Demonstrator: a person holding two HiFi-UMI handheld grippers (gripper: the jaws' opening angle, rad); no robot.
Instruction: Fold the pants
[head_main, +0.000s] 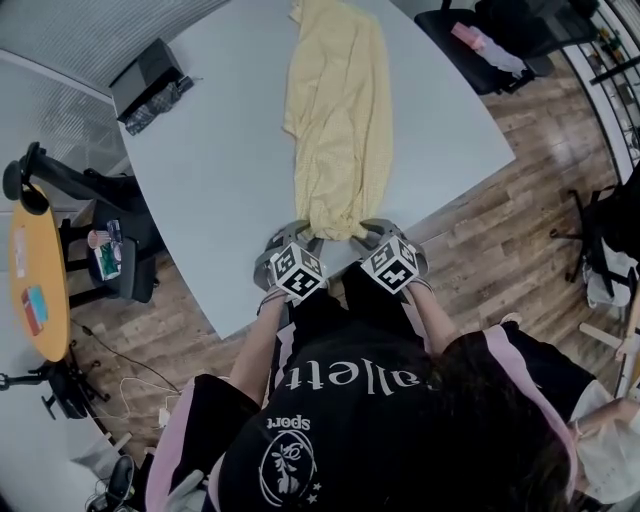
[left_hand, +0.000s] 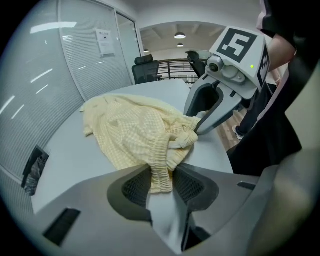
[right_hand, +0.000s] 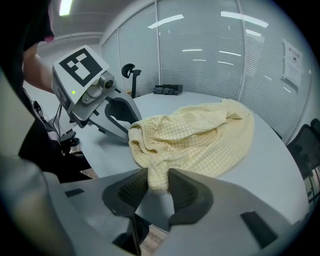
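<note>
The pants (head_main: 338, 120) lie stretched out on the table (head_main: 210, 180), running straight ahead of both tools, with the waistband (left_hand: 161, 160) at the near edge just under the tips. They form one narrow strip, so the legs look already laid one over the other; that is a judgement, since the layers cannot be counted from above. No crosswise fold shows yet. What seems left is to lift the waist end, carry it forward over the leg ends, and perhaps fold again.

The left tool (head_main: 296, 236) has its jaws drawn in on one corner of the waistband, with the gathered elastic pinched between the pads in its own view (left_hand: 161, 182). The right tool (head_main: 372, 232) sits just beside it and is likewise closed on the other corner, a bunch of yellow cloth squeezed between its pads (right_hand: 159, 182). Neither is fully shut; the fabric holds the jaws a little apart.

As for writing, the person's dark top (head_main: 340, 400) carries white letters reading "allett" and, lower, "sport". A paper notice (left_hand: 104, 41) hangs on the glass wall beyond the left tool, too small to read.
</note>
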